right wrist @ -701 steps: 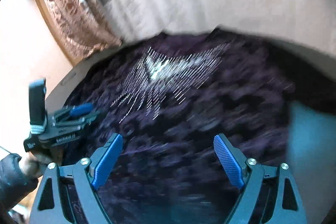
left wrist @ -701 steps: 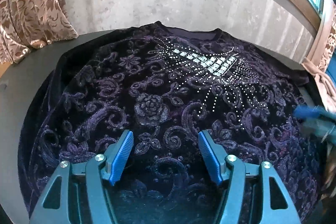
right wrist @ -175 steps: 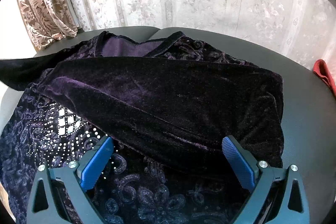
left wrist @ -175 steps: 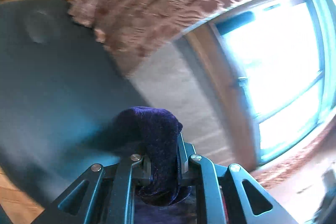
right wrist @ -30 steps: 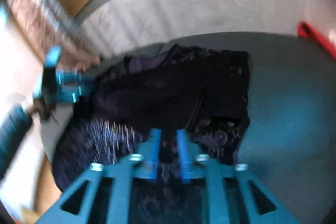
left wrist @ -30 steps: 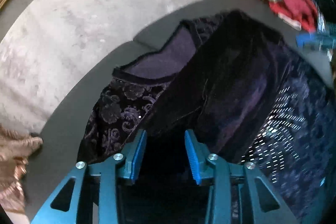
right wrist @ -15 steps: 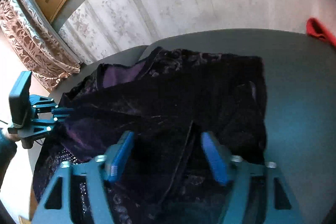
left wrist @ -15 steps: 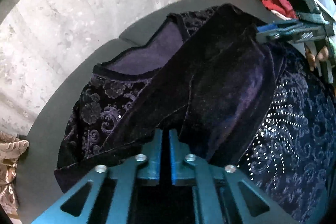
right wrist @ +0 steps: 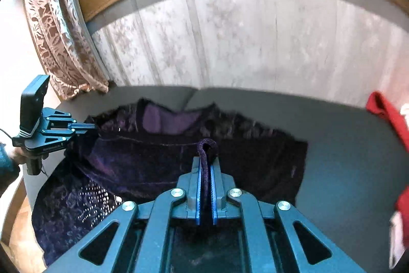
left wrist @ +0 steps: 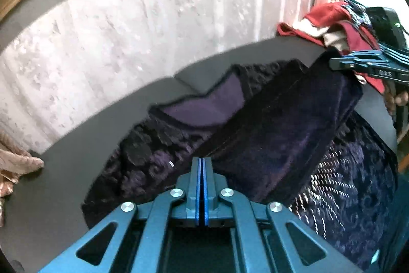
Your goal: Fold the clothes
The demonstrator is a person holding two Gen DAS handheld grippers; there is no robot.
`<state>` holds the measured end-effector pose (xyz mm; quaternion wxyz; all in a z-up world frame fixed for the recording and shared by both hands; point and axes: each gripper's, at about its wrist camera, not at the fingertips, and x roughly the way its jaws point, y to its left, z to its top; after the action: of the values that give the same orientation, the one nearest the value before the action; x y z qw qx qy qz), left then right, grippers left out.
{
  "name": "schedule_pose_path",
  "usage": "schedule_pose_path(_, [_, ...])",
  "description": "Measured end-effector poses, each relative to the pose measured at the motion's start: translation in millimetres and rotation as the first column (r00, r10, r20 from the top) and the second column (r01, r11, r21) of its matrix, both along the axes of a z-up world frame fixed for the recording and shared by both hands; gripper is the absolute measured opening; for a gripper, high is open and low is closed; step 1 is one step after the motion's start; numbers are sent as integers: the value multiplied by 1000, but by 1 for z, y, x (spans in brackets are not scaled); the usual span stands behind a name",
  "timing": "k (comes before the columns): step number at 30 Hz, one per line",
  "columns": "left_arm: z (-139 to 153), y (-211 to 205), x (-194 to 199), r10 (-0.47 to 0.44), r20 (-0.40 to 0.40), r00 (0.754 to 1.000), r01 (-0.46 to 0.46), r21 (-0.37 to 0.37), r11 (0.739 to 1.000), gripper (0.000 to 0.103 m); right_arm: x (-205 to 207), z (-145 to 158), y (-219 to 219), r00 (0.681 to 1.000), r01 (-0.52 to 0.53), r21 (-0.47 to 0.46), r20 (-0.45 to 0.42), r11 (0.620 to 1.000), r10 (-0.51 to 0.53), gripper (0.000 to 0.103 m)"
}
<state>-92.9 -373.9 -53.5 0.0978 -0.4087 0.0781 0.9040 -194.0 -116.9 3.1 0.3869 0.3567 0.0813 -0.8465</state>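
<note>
Left wrist view: my left tongs are closed blade to blade at the near edge of the folded-over velvet panel; the jaws have just been closing, and whether cloth is pinched at the tips I cannot tell from here. The purple velvet top lies on the grey table, neckline towards the wall, sequin front exposed to the right. My right tongs hold the far end of the same panel, raised, beside the red clothes. Right wrist view: the right tongs have just been closing and now grip a rolled hem of the top, a loop of it poking out above the tips. The left tongs sit at the panel's far left corner. Judgement: for a clean fold I should lift both ends level, keep the panel taut between them, and lay its edge parallel to the side seam; uneven height would twist the velvet.
</note>
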Motion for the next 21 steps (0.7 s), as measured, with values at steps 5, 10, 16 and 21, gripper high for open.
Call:
schedule_pose_path(5, [-12,0,-29,109,4,994,-109,-14,994,2,-19,-10,6,996,77,58,28,995,-79,6])
schedule_pose_path(10, [-17,-65,-18,392,36,919,-390,218,895,15,-38,-50,18,980,156,127,107,980,-170,18])
schedule_pose_path(16, [-15,-96,47,527,13,849,-513,256,819,15,-19,-25,22,987,161,45,-23,986,-160,53])
schedule_pose_path(21, [-37,-76,99,542,26,840,-524,300,797,16,2,-13,-33,995,-98,-18,30,995,98,53])
